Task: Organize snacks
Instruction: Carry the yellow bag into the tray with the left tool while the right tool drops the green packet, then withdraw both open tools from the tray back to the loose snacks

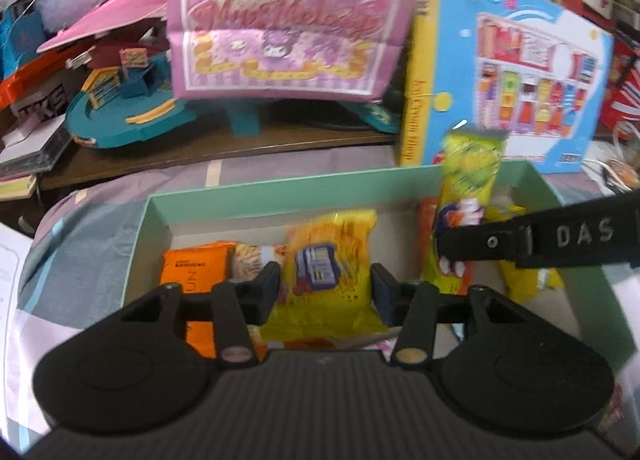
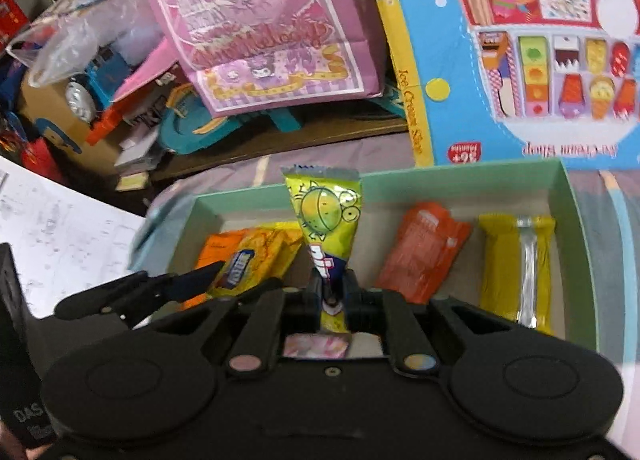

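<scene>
Right wrist view has the right gripper (image 2: 334,292) pinching the lower end of a lime-green snack stick (image 2: 326,216), which stands upright over the mint-green box (image 2: 460,176), with an orange packet (image 2: 424,250) and a yellow wrapped bar (image 2: 516,264) lying on the box floor to its right and a yellow biscuit pack (image 2: 256,256) to its left. Left wrist view shows the left gripper (image 1: 325,292) spread wide and holding nothing, its fingers on either side of that yellow biscuit pack (image 1: 330,260), an orange pouch (image 1: 198,276) beside it. Beyond the box sit a pink gift bag (image 1: 280,20) and a blue ice cream shop toy box (image 1: 520,72).
</scene>
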### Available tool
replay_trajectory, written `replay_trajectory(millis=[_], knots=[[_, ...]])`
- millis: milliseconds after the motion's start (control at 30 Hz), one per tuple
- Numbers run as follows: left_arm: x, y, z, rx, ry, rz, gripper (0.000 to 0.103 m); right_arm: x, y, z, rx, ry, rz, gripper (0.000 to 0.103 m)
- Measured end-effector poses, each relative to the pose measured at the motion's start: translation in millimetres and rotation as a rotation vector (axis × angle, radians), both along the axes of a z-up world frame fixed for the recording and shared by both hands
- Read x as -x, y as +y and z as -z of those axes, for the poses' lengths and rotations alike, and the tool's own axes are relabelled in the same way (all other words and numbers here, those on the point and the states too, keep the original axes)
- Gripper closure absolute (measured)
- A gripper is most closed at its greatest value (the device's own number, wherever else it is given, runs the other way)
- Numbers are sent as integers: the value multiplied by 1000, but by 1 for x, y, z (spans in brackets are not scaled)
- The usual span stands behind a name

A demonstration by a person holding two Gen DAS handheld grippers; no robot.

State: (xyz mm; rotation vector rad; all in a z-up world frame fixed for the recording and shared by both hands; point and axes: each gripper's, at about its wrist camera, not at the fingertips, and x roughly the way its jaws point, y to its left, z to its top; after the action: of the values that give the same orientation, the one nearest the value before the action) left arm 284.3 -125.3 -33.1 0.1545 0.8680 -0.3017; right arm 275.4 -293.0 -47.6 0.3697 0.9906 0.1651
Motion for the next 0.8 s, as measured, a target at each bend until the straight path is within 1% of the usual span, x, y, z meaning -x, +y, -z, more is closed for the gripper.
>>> replay_trajectory(millis=[33,67,100,133,167,267,333,400,433,600,800], knots=[[-2,0,2,-2,-4,-12,32,-3,-1,1,-17,-5,7,74],[-2,1,3,-1,-11,-20,21,-3,-3,2,-28,-13,13,57],[-2,1,3,-2,-14,-23,17,-3,-5,1,-32,-25,19,37],[-1,2,3,-3,-18,-21,13,-1,-6,0,-27,-41,25,28],[0,1,4,-7,-22,-17,12,0,-5,-2,-14,-58,31,20],[6,-1,3,-17,-17,-16,9,3,-6,-3,-8,-59,39,18],[10,-1,2,-17,-13,-18,6,8,-7,-4,-7,-57,45,15],[15,-1,0,-21,-9,-18,5,16,-8,-6,1,-59,52,9],[19,-1,-2,-24,-7,-20,4,20,-9,-7,4,-57,53,9],[42,1,-17,-12,-7,-25,1,53,-19,-20,6,-61,60,0],[84,-5,-36,1,-2,9,0,100,-30,-41,-3,-80,73,0]])
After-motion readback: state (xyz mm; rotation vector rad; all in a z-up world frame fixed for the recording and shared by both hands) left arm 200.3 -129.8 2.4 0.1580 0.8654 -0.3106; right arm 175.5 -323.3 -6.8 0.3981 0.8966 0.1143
